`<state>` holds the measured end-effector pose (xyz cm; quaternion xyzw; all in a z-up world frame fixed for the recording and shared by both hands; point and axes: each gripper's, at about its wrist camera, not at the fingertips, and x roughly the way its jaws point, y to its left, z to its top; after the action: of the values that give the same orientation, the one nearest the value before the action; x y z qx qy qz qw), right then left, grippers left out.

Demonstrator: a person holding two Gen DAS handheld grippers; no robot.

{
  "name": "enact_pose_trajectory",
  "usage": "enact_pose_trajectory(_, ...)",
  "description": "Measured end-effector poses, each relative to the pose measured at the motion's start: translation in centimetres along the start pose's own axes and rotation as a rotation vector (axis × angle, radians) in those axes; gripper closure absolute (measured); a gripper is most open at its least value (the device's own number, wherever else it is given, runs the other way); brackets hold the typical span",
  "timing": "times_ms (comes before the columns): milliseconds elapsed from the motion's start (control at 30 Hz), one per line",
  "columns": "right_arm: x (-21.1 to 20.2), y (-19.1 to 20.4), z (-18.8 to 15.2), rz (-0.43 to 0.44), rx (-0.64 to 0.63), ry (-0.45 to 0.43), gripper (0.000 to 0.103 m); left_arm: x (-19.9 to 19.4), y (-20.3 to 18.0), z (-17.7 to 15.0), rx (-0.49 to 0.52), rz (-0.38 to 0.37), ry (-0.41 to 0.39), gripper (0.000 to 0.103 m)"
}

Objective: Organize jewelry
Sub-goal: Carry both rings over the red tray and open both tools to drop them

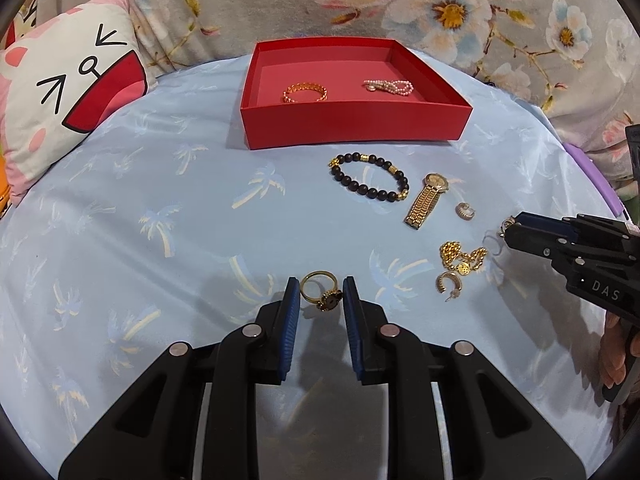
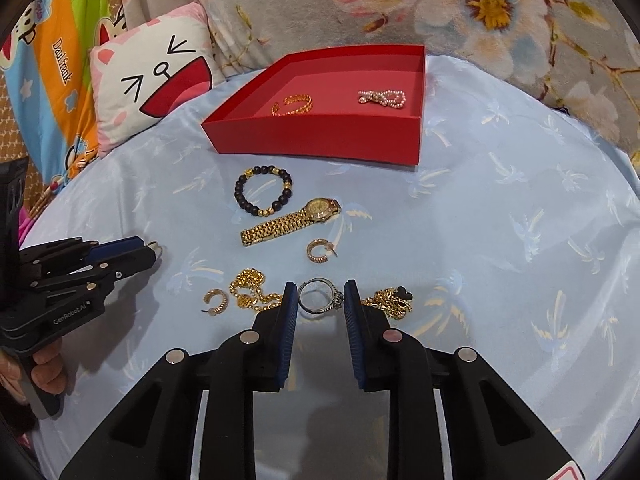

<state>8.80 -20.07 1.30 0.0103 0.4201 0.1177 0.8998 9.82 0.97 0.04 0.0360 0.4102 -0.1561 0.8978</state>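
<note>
Left tongs (image 1: 321,300) open astride gold ring (image 1: 320,292); right tongs (image 2: 321,300) open astride silver ring (image 2: 320,296) (chains crowd both sides).

place: home bedroom, on a bed
surface: light-blue palm-print sheet (image 1: 160,208)
backdrop: floral blanket (image 1: 460,12)
extras: cartoon cat pillow (image 1: 68,96), colourful cartoon cushion (image 2: 60,72)

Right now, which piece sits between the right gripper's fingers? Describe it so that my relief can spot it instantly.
Start at the red box on the blue sheet, then come down past the gold watch to the right gripper. The silver ring lies between its open fingers, the only silver-coloured piece, with gold chains on either side.
</note>
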Motion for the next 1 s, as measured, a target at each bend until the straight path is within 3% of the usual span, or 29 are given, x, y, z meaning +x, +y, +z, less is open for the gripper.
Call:
enact_pose_trajectory(133,-1.2,-0.2,1.7,0.003,0.019,-0.029,0.081,-1.0,0.4,1.5,0.004,0.010,-0.032,0.082)
enact_pose_trajectory(333,-1.4,-0.9,6.8,-0.029,0.031,-0.082,0.081,-1.9,1.1,6.7,0.032,0.033,-0.109,0.082)
enact_pose_trajectory(633,2.5,-2.5,14.4,-0.061,0.097,-0.109,0.081,2.4,2.1,14.1,-0.008,0.043,-0.144,0.082)
enact_pose_trajectory(1000,8.6,-2.7,15.9,-0.082,0.115,-0.046,0.081,8.7,2.2,15.9,0.010,0.065,-0.094,0.082)
